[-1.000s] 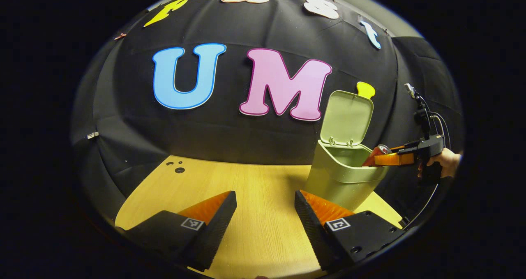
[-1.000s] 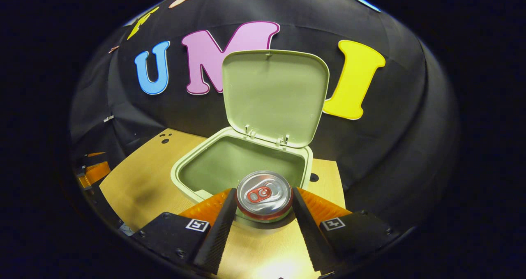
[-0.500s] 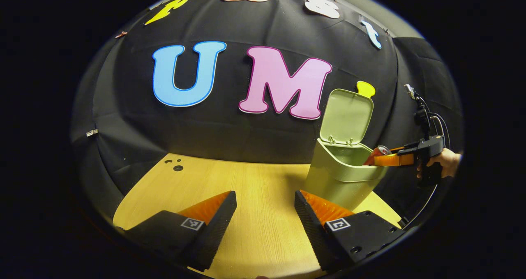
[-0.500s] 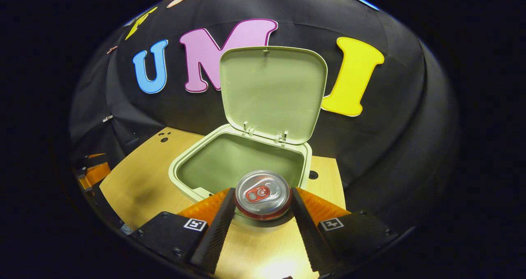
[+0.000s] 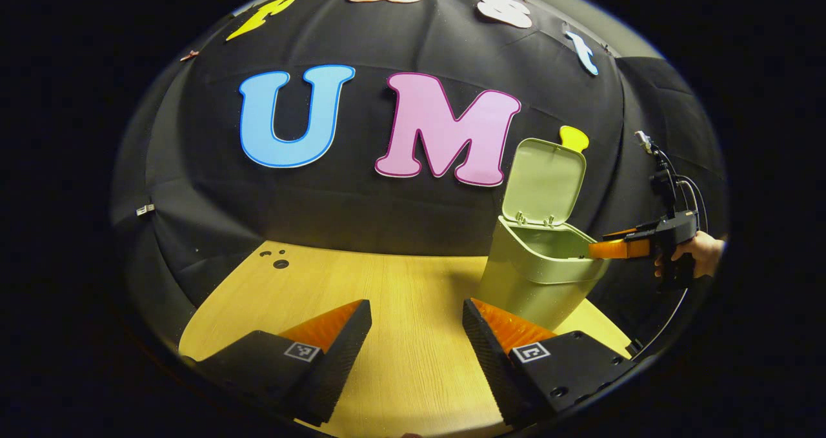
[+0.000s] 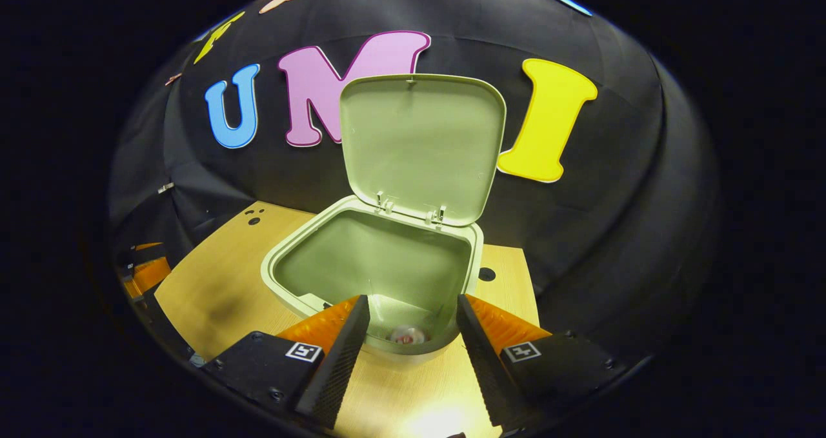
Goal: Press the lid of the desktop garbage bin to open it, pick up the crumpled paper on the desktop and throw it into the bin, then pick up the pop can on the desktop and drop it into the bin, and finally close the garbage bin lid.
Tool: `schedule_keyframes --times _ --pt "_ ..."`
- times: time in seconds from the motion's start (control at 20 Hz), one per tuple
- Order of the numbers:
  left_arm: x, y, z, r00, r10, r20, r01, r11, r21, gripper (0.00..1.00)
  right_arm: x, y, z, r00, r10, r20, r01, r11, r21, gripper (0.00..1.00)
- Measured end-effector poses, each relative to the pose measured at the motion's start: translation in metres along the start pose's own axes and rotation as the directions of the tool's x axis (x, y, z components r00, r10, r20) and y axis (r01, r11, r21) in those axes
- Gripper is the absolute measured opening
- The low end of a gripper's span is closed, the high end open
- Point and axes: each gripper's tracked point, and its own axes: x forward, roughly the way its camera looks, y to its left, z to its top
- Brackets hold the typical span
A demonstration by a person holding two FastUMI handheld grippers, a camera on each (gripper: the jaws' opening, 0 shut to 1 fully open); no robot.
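The left gripper (image 5: 416,348) hangs low over the tabletop (image 5: 400,289), well to the left of the bin (image 5: 535,277), its fingers spread wide with nothing between them. The bin's lid (image 6: 423,144) stands upright on the hinge at the bin's far rim, its free edge topmost. The right gripper (image 6: 413,338) sits just above the bin's near rim, fingers parted and empty; the pop can (image 6: 406,335) lies down inside the bin, below and between them. Closing likely falls to the right gripper, the nearer one: reach over the mouth and tip the lid forward. Room above the bin is open.
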Motion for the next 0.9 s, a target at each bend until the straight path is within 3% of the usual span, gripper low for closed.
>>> schedule_keyframes --times 0.15,0.35,0.65,0.9 --pt "-0.002 0.0 0.001 1.0 0.001 0.001 -0.001 1.0 0.004 0.92 -0.005 -0.004 0.008 1.0 -0.003 0.026 0.003 1.0 0.011 0.87" --pt "-0.004 0.001 0.001 1.0 0.004 0.002 -0.004 1.0 0.004 0.92 -0.016 0.0 0.055 0.984 0.012 0.178 -0.023 0.998 0.059 0.86" --pt "-0.01 0.0 -0.001 1.0 0.002 0.0 -0.002 1.0 -0.001 0.92 -0.036 0.0 0.146 0.906 0.001 0.423 -0.015 0.999 0.03 0.91" --pt "-0.021 -0.002 -0.003 1.0 0.011 0.004 -0.011 1.0 -0.01 0.92 -0.03 0.004 0.197 0.845 -0.006 0.534 0.005 1.0 0.004 0.93"
